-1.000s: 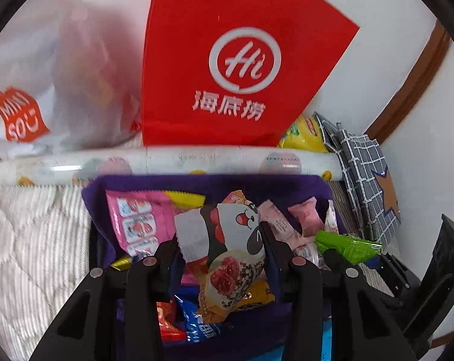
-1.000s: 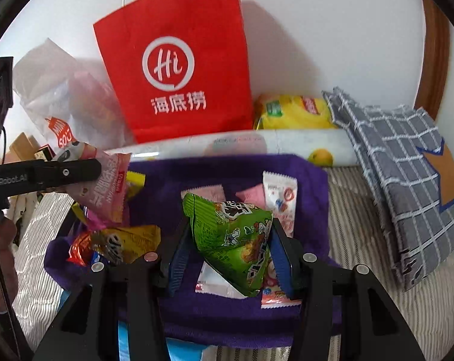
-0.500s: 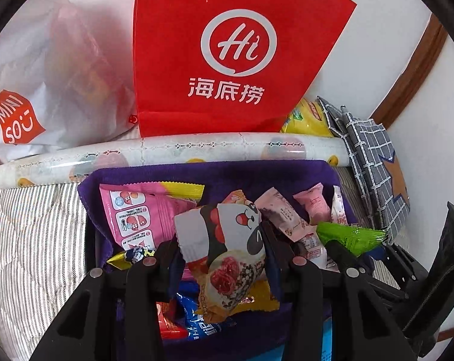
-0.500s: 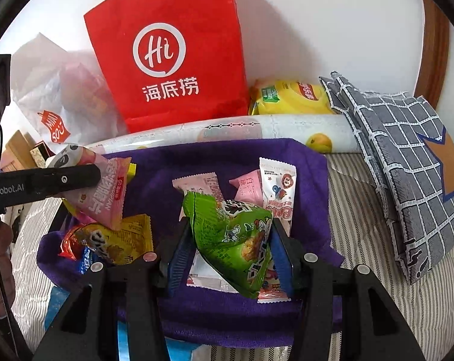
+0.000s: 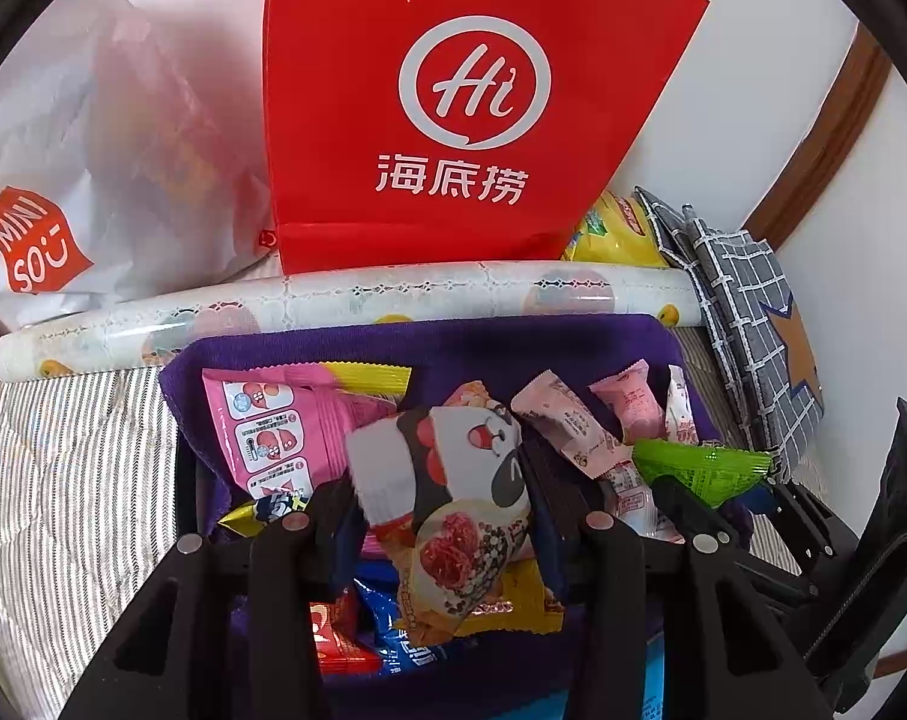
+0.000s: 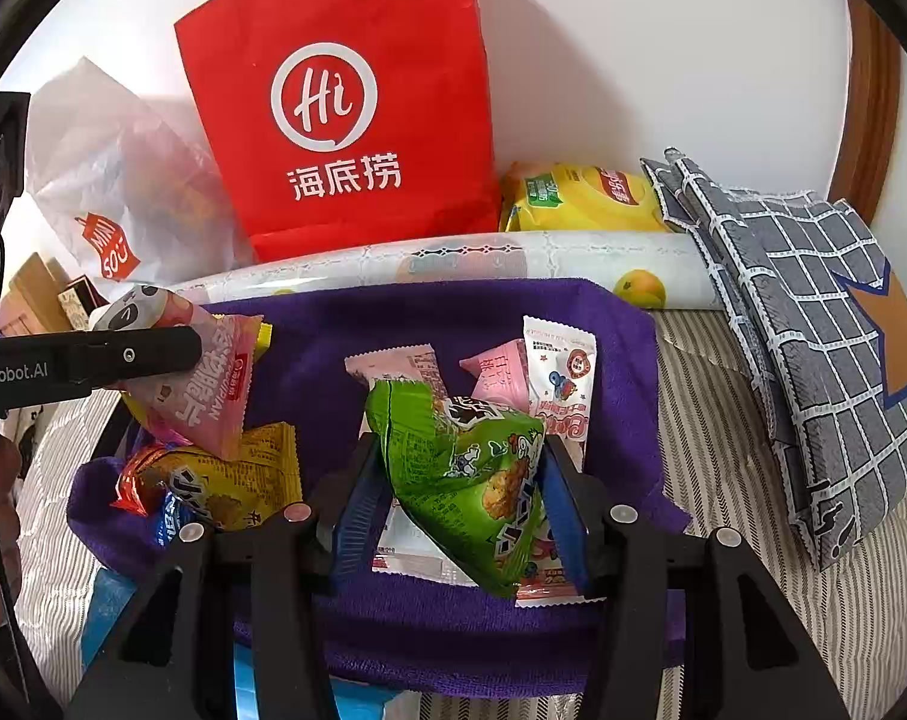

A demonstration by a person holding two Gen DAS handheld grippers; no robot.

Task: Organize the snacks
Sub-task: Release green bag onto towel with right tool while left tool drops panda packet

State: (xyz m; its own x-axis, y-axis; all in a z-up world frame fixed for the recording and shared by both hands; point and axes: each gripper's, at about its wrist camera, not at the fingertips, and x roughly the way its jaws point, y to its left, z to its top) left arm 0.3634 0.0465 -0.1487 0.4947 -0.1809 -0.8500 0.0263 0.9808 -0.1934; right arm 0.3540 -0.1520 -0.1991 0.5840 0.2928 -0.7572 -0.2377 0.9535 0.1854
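Green packet apparently pinched in right gripper.

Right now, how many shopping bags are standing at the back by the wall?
2. A red paper bag stands upright in the middle; a white plastic bag slumps just left of it. More could be hidden behind them.

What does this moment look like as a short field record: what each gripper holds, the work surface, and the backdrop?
left gripper: shut on panda snack packet
right gripper: shut on green snack packet
surface: purple cloth on striped bedding
loose snacks: pink, yellow, red and blue packets lying on the cloth
backdrop: red paper bag, white plastic bag, patterned roll
right side: grey checked fabric
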